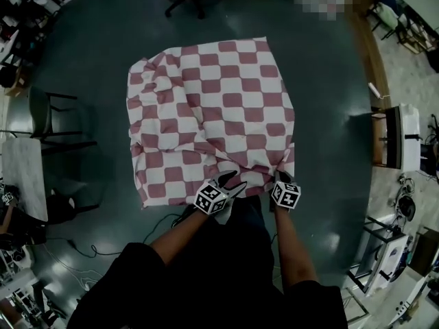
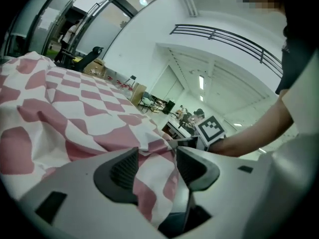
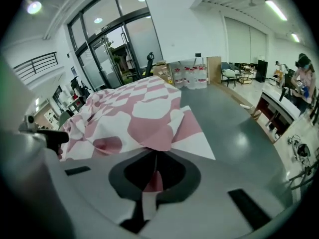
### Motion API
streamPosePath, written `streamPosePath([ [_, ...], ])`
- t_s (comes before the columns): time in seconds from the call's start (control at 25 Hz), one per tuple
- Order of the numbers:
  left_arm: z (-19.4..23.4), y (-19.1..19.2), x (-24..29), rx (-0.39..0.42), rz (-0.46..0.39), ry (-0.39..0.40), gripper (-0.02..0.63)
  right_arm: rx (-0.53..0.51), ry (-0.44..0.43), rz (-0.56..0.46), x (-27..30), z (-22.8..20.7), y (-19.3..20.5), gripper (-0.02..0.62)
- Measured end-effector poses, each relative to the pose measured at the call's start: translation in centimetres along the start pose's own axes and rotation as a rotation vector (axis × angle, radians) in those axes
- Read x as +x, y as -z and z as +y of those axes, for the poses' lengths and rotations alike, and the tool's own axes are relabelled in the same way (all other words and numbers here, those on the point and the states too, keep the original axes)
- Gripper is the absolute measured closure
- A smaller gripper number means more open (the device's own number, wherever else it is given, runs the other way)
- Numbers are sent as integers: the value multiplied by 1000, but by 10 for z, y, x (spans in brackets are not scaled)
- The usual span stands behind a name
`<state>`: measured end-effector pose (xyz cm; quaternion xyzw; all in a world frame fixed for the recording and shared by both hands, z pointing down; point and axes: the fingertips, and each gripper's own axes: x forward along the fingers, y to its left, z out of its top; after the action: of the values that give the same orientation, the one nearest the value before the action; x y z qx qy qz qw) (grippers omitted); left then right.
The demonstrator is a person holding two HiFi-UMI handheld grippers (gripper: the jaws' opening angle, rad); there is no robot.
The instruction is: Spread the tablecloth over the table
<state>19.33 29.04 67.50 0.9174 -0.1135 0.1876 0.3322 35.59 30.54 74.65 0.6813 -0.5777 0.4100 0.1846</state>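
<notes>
Head view: cloth (image 1: 209,118) is seen rumpled on the round table (image 1: 89,60), bunched at the near edge. Right gripper (image 1: 282,177) is clamped on the near corner. Left gripper (image 1: 229,183) is held apart, a fold between its pads, unpinched.

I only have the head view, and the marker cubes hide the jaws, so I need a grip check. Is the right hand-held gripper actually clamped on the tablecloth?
Observer: Yes. The right gripper view shows the right hand-held gripper with its jaws shut on a pinched corner of the tablecloth.
Operator: And the left one?
Observer: The left gripper view shows the left hand-held gripper with its jaws apart. A fold of the tablecloth hangs between them and does not look clamped.
</notes>
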Motion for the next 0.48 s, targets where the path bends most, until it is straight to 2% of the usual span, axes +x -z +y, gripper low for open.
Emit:
streamPosePath([
  [0.12, -4, -5, 30, -24, -13, -65, 370, -54, -45, 13, 1, 0, 1, 577],
  [0.24, -12, 1, 56, -2, 20, -109, 370, -81, -76, 10, -13, -4, -10, 572],
  [0.36, -14, 6, 71, -10, 26, -156, 370, -122, -80, -70, -39, -15, -49, 475],
  [0.48, -11, 14, 82, -23, 39, -195, 370, -235, -132, -139, -37, -14, -98, 471],
])
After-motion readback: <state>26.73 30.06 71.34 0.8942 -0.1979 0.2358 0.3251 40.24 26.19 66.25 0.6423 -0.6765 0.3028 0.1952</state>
